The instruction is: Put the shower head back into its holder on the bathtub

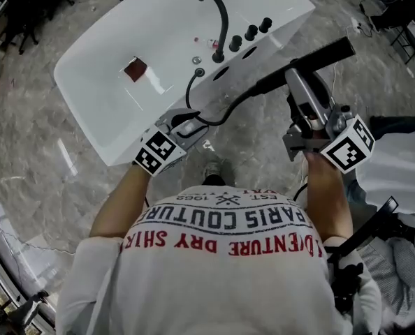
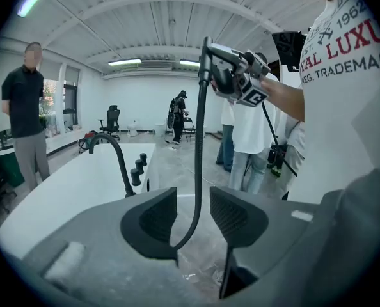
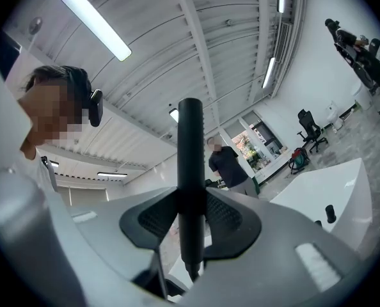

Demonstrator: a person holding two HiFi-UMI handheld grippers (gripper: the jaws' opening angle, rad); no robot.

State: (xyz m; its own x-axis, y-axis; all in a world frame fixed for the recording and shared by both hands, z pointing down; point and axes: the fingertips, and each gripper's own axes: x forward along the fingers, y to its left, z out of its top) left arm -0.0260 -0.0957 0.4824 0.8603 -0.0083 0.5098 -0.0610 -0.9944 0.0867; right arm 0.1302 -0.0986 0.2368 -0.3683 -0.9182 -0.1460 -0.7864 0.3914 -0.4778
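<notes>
The white bathtub (image 1: 110,128) stands ahead, with a black curved faucet (image 1: 218,16) and black knobs (image 1: 251,32) on its deck. A dark hole (image 1: 221,72) lies beside the point where the black hose (image 1: 228,110) leaves the deck. My right gripper (image 1: 296,75) is shut on the black stick shower head (image 1: 319,56), held off the tub's right side; the handle (image 3: 190,146) stands upright between the pads of the right gripper (image 3: 191,216). My left gripper (image 1: 192,122) is open at the tub's near rim. The hose (image 2: 197,146) hangs loose between its jaws (image 2: 193,213), untouched.
A red-brown square (image 1: 134,68) lies on the tub floor. A person in black (image 2: 23,107) stands left of the tub, others (image 2: 247,133) stand to the right. Black stands and gear (image 1: 375,229) crowd my right side. Office chairs (image 2: 112,120) sit at the far wall.
</notes>
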